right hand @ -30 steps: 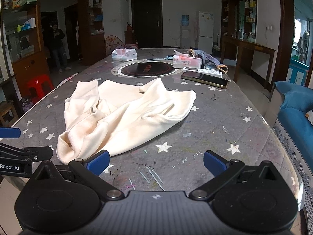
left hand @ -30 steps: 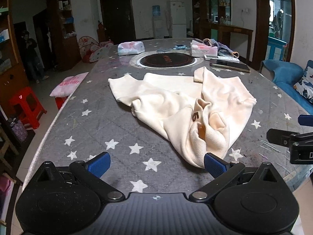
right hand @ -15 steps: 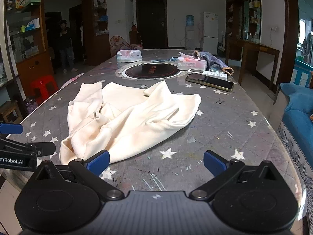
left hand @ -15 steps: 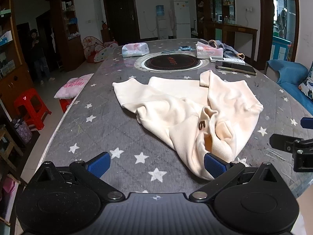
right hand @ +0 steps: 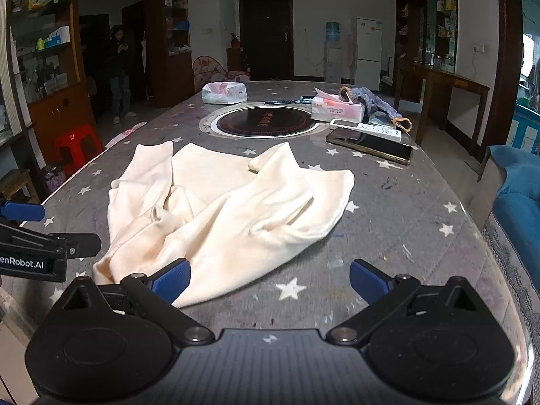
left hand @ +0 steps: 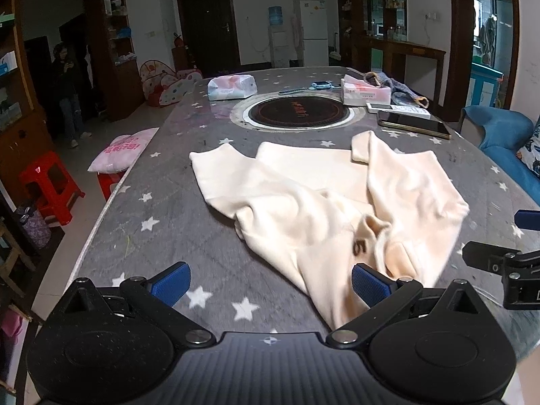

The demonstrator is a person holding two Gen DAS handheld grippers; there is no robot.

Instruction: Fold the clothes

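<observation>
Our left gripper (left hand: 268, 281) and right gripper (right hand: 270, 278) are both wide open and hold nothing, and the cream shirt (right hand: 229, 209) lies all bunched up in the middle of the star table (right hand: 398, 222). If we pinch a thick lump and not one edge, we think the shirt may drag toward the phone (right hand: 369, 145) or fold up crooked.
</observation>
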